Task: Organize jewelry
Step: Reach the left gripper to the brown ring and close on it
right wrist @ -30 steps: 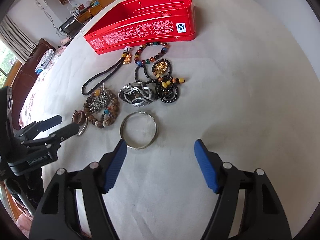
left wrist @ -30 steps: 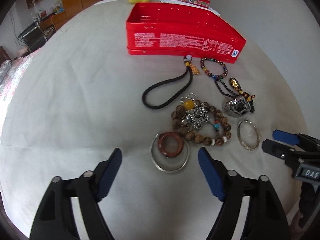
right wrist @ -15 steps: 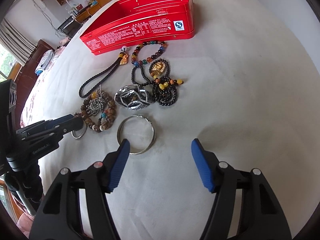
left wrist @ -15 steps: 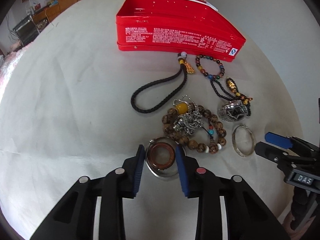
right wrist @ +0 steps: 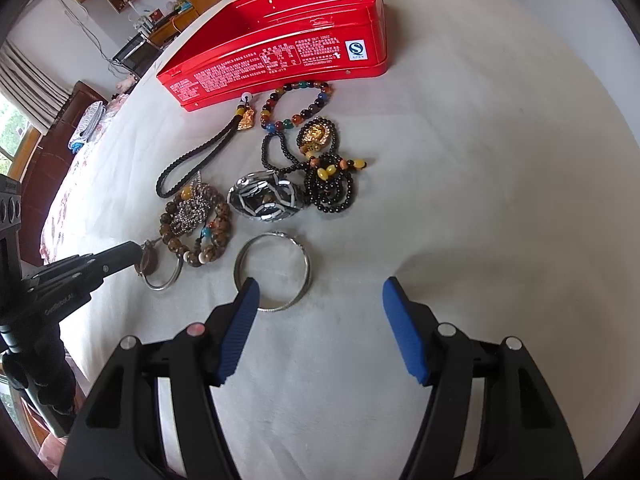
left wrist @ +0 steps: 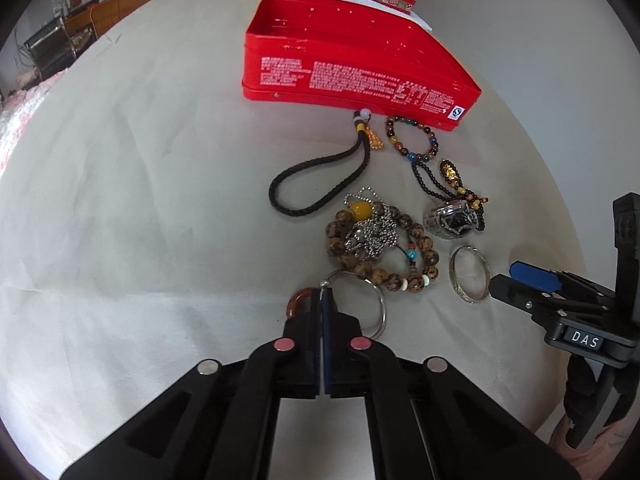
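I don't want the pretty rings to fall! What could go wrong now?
The left gripper pinches a thin silver hoop and a brown ring together at their edges; one may slip out when lifted. The hoop also touches the wooden beads, so lifting might drag them along.

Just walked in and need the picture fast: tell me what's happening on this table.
A person is sorting jewelry with two handheld grippers. The left gripper has shut on the reddish-brown ring, tipped on edge by the thin silver hoop. The right gripper is open over the cloth, near the silver bangle. The red tin looks empty; the other pieces lie before it.
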Demonstrator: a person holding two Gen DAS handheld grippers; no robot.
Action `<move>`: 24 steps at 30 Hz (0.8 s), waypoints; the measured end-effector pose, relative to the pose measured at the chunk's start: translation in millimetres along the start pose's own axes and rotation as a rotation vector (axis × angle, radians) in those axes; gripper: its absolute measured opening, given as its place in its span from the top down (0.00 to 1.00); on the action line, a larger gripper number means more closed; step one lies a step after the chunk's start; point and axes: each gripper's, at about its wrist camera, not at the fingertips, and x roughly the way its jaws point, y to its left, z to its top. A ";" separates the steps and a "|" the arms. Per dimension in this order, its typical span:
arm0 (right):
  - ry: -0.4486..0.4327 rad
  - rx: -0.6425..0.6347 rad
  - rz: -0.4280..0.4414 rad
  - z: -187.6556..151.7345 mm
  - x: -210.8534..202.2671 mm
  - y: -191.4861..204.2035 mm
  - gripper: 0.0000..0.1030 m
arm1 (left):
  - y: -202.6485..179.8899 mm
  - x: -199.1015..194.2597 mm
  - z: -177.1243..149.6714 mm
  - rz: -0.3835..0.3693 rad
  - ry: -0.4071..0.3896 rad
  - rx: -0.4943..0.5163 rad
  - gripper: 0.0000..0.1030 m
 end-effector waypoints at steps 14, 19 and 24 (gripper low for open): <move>0.002 0.000 0.004 -2.2 -1.3 0.3 0.36 | 15.6 3.6 -8.0 0.080 0.017 -0.021 0.62; 0.001 0.001 0.004 -2.7 -0.3 0.5 0.36 | 24.4 -11.0 -7.5 0.020 0.004 -0.046 0.62; 0.002 0.003 0.005 -3.6 -1.3 0.2 0.36 | 27.6 -27.3 -4.2 0.058 -0.037 -0.043 0.46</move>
